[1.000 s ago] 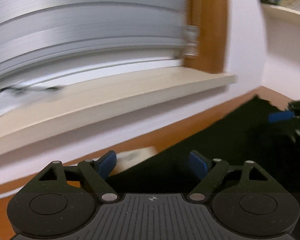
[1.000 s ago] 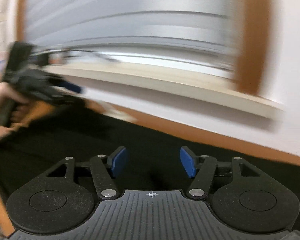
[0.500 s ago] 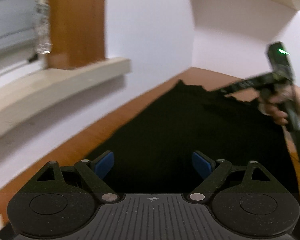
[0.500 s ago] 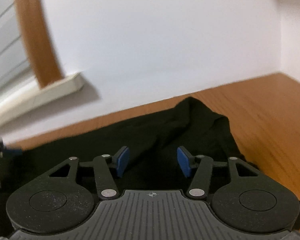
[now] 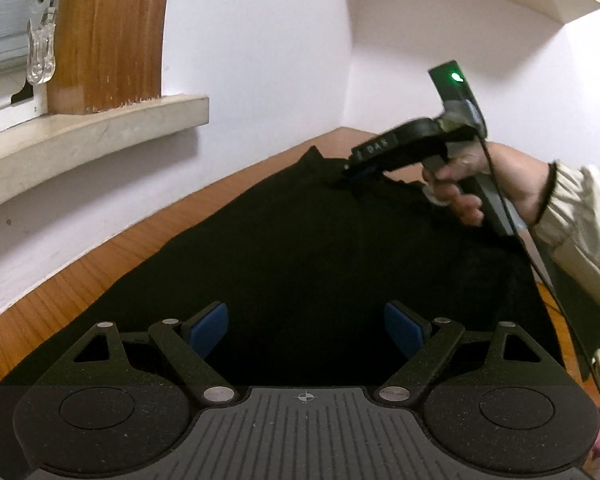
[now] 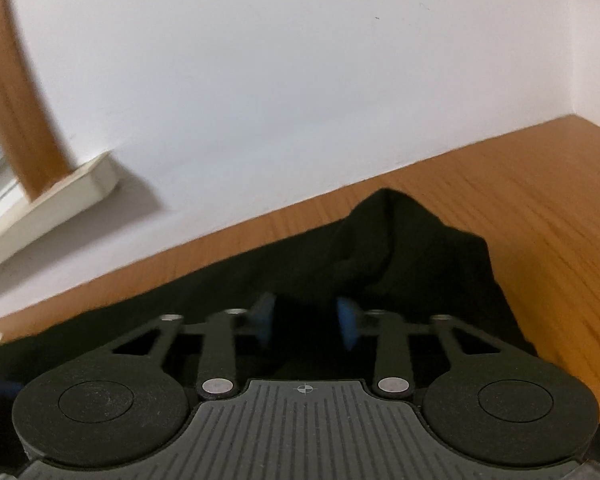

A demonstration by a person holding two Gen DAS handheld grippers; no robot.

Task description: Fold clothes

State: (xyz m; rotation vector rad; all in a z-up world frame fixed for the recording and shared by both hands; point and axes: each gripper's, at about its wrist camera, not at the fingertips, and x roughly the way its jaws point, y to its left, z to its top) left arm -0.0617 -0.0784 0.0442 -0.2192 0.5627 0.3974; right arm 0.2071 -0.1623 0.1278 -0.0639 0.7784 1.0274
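In the left wrist view the left gripper (image 5: 306, 330) hangs low over the near part of a black garment (image 5: 320, 256), pitched downward. Its blue pads (image 5: 206, 330) stand wide apart with only flat cloth below them; nothing is held.

The garment lies spread on a wooden table (image 5: 100, 264), reaching from the near edge towards the far corner where the table meets a white wall (image 5: 260, 60). Its far end is bunched into a raised fold.

At that far end, to the right, the right gripper (image 5: 350, 174) points down and to the left, its tip pushed into the cloth. A hand (image 5: 460, 184) wraps the handle, with a pale sleeve (image 5: 580, 208) behind the wrist and a green light on the unit above. A cable runs down from the handle.

In the right wrist view the right gripper (image 6: 306, 322) tilts down at the rumpled corner of the garment (image 6: 400, 248). Its jaws are closing, the blue pads (image 6: 346, 322) now narrow, with a ridge of black cloth between them; whether they already press it cannot be told.

Far left, a window sill (image 5: 100, 124) juts from the wall beside a wooden frame (image 5: 108, 32).
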